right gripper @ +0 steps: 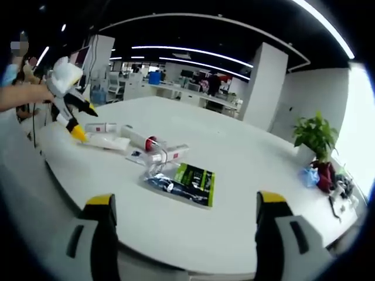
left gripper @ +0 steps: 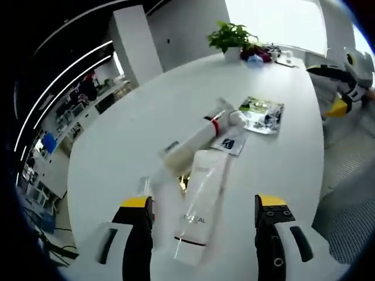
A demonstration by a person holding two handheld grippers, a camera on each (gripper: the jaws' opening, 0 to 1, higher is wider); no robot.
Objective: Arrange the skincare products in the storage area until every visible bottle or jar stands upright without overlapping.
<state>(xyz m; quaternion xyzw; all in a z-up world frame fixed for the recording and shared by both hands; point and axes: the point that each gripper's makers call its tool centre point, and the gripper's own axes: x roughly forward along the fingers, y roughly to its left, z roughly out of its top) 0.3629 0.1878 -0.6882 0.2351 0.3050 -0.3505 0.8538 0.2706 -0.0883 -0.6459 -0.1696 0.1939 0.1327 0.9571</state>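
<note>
Seen in the left gripper view: left gripper (left gripper: 204,213) low over the white worktop (left gripper: 117,146), jaws wide apart, nothing between the yellow tips except the near end of a white tube (left gripper: 199,202). Lying flat, pointing away from the camera, with grey letters reading "L'OREAL" along its body. Just beyond and partly crossing it, a cream bottle (left gripper: 190,147) with a red band near the cap, also on its side. Beside the tube on the left, a small clear bottle (left gripper: 145,186), blurred, label not readable. Under the far end of the cream bottle, a small flat sachet (left gripper: 229,143) with a dark mark, too small to read. Further, a green and black packet (left gripper: 262,114), print not legible. At the far edge of the worktop, a potted plant (left gripper: 232,40).

Seen in the right gripper view: right gripper (right gripper: 184,219) hovering at the near edge of the worktop, jaws wide apart and holding nothing. Same group of products well ahead, all lying down: the packet nearest, then a clear tube (right gripper: 167,155) with a red band, then the cream bottle and the white tube. Over the far end of the group, the left gripper with yellow tips, held by a hand (right gripper: 23,93). No writing readable from here.
</note>
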